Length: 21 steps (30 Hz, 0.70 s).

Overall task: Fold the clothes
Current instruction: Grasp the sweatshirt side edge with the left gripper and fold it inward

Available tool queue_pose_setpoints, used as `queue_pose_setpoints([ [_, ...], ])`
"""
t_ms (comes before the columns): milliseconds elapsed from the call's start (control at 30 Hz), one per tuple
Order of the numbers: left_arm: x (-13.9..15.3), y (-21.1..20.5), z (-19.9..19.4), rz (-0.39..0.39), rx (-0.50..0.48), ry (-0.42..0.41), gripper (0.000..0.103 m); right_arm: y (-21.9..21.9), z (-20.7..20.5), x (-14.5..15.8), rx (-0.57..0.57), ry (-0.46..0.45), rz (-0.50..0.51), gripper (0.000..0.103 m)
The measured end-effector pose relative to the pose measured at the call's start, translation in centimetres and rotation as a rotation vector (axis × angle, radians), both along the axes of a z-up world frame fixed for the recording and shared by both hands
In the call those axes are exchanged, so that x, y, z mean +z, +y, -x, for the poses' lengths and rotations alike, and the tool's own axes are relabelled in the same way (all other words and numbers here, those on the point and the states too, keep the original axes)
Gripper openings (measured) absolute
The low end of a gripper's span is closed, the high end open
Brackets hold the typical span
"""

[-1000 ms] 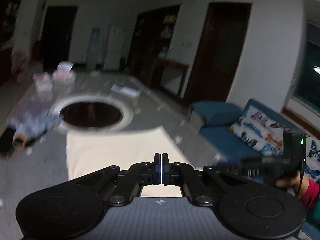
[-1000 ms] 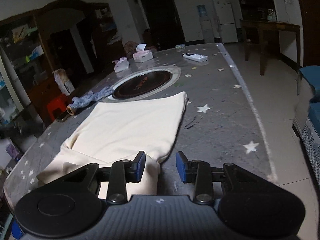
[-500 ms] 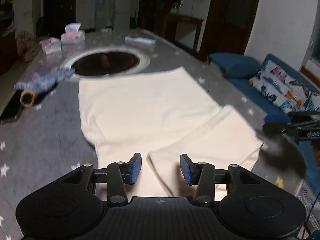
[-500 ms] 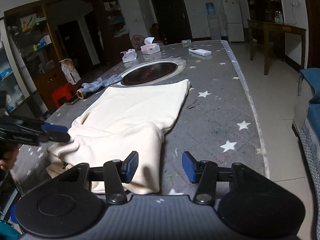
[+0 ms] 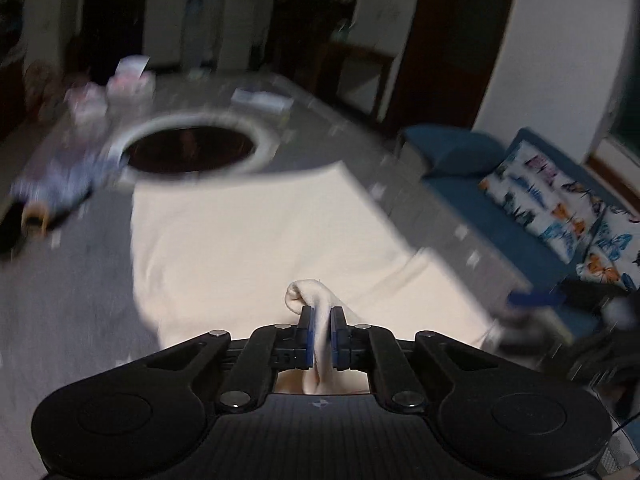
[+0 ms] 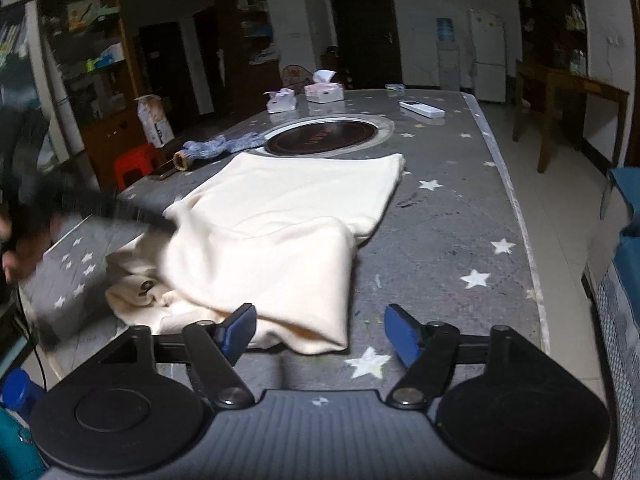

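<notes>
A cream garment [image 6: 288, 216] lies spread on the grey star-patterned table [image 6: 448, 216], its near part folded over and bunched at the near left. In the left wrist view my left gripper [image 5: 320, 320] is shut on a raised pinch of the cream garment [image 5: 256, 240]. The right wrist view shows that same left gripper [image 6: 170, 222] as a blurred dark bar reaching in from the left to the cloth's edge. My right gripper [image 6: 322, 332] stands wide open just short of the garment's near edge, holding nothing.
A round dark inset [image 6: 324, 140] sits mid-table beyond the garment. A bluish rolled cloth [image 6: 212, 148], two tissue boxes [image 6: 324, 92] and a white remote [image 6: 422, 109] lie farther back. A blue sofa [image 5: 500, 216] with a butterfly cushion flanks the table; a red stool [image 6: 134, 164] stands on the other side.
My left gripper has shut on a fold of the garment and is lifting it, with the view blurred by motion. My right gripper has opened wider and drawn back slightly.
</notes>
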<state>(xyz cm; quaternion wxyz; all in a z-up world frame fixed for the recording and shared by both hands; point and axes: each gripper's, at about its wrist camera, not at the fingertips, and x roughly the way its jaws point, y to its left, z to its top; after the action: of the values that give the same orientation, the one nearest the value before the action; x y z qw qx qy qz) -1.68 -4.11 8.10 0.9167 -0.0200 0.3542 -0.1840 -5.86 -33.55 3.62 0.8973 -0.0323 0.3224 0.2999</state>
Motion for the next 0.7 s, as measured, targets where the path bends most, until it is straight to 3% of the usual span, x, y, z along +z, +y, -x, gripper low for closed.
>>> queue_pose_setpoints([
  [167,4.7,-2.0,-0.8,0.019,-0.072,-0.107,0.008,1.4,0.1,0.0,0.019,-0.042,0.022,0.077],
  [333,7.7,-4.2,-1.9,0.023,-0.145,-0.15,0.008,2.8,-0.8,-0.4,-0.027,-0.059,0.028,0.078],
  [467,9.2,-5.0,-2.0,0.008,-0.176,-0.187,0.008,3.7,-1.1,-0.7,-0.094,-0.094,0.088,0.078],
  [600,9.9,-4.7,-2.0,0.008,-0.178,-0.209,0.008,3.1,-1.6,-0.9,-0.16,-0.074,0.1,0.078],
  [700,9.5,-3.6,-1.9,0.009,-0.155,-0.203,0.008,2.8,-1.6,-1.4,-0.19,-0.057,0.165,0.078],
])
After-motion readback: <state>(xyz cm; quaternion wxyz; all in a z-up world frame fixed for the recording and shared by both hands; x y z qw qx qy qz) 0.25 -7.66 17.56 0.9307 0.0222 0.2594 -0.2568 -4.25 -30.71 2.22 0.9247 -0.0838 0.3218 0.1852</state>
